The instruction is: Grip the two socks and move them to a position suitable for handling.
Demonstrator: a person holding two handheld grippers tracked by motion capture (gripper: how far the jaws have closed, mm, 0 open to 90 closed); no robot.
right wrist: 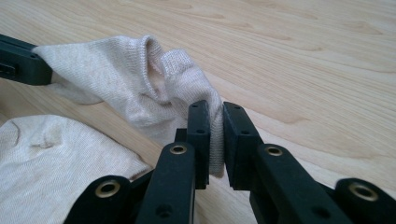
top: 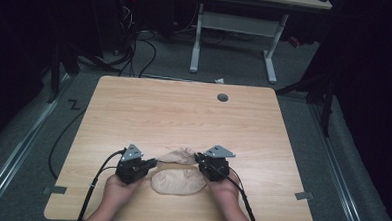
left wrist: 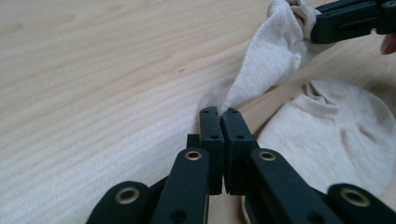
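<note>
The left gripper (left wrist: 219,112) and right gripper (right wrist: 215,109) each clamped one end of a beige sock (left wrist: 273,56); a second sock (top: 178,181) lay between them.

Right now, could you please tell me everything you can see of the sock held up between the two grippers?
The held sock is a short beige knit one, soft, creased and bunched. It is stretched between the left gripper, whose jaws are shut on one end, and the right gripper, whose jaws pinch the other end. It hangs just over the wooden table, and its lower edge seems to touch it. A second sock lies flat beside it, nearer the person.
</note>
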